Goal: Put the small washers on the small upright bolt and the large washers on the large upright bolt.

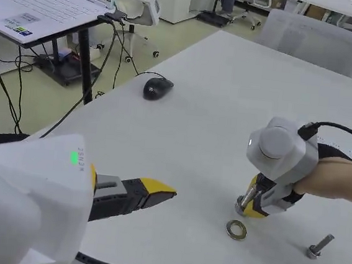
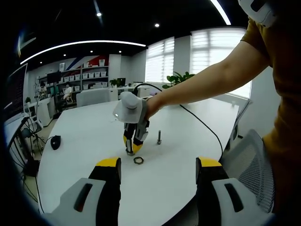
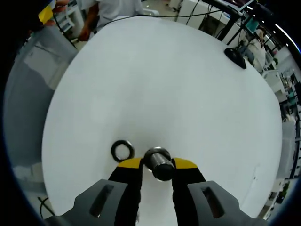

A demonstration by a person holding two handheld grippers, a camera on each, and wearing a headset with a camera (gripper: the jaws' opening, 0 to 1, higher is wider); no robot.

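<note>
- Head view: shows left tongs (image 1: 175, 238) low left, released, yellow tips wide apart, hovering over the white surface (image 1: 228, 112).
- Shows right tongs (image 1: 253, 205) at right, held by a hand (image 1: 333, 181), pointed down at the large bolt (image 1: 244, 198), which stands upright on the surface.
- Puts one washer (image 1: 236, 229) flat on the surface just in front of the large bolt, apart from it.
- Puts the small bolt (image 1: 320, 246) further right, head down, shank up, well clear of the tongs.
- Also has a mouse (image 1: 158, 88) farther back on the surface and a laptop (image 1: 45, 1) on a side desk.
- Left gripper view: looks past the left tongs (image 2: 157, 165), released with nothing between the tips, toward the right tongs (image 2: 132, 147) set down on the large bolt (image 2: 129, 151).
- Places the washer (image 2: 138, 160) flat, just beside that bolt's foot, and the small bolt (image 2: 159, 137) upright behind and to the right.
- Catches the mouse (image 2: 55, 141) far left.
- Right gripper view: looks straight down on the right tongs (image 3: 157, 164), clenched on the large bolt (image 3: 160, 165), both yellow pads (image 3: 129, 165) touching its sides.
- Shows the washer (image 3: 122, 150) lying flat just left of the bolt, not touching it or the tongs.
- Shows the mouse (image 3: 235, 57) far up right on the surface (image 3: 155, 80).
</note>
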